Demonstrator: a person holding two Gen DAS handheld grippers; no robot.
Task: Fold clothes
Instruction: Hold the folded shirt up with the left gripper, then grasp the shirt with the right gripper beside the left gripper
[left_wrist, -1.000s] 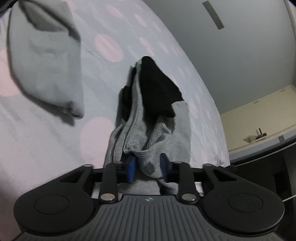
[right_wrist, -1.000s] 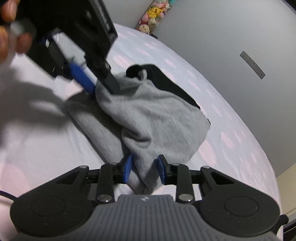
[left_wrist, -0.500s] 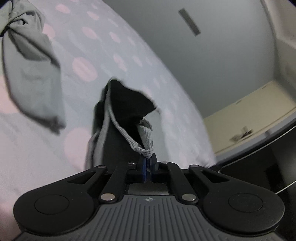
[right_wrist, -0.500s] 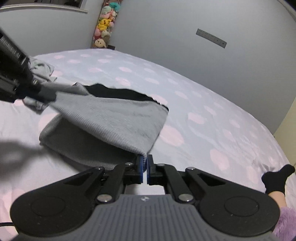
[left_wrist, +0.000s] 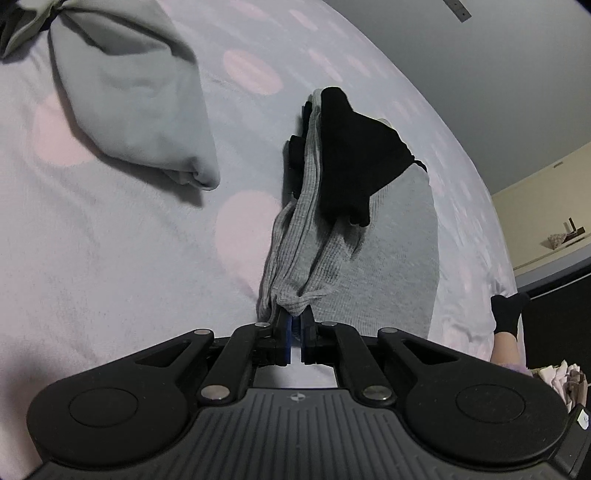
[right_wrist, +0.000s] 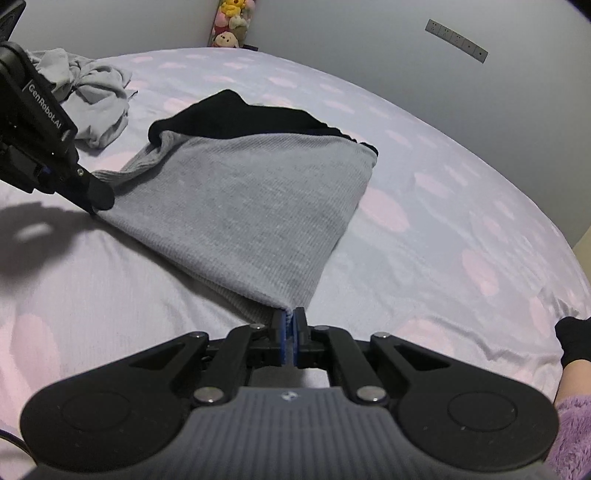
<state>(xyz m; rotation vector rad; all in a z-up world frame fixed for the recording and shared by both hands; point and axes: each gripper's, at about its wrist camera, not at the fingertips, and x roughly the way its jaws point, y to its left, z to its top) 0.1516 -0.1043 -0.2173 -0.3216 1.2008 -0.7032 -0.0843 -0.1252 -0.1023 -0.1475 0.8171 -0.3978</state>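
Right gripper pinching grey garment | spotted bedsheet | grey wall

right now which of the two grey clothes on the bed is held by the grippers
The ribbed grey garment with black trim, stretched between the left gripper and right gripper. The paler grey garment lies crumpled and untouched beside it.

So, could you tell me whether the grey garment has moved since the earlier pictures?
Yes: the grey garment was bunched and now stretches flat across the bedsheet.
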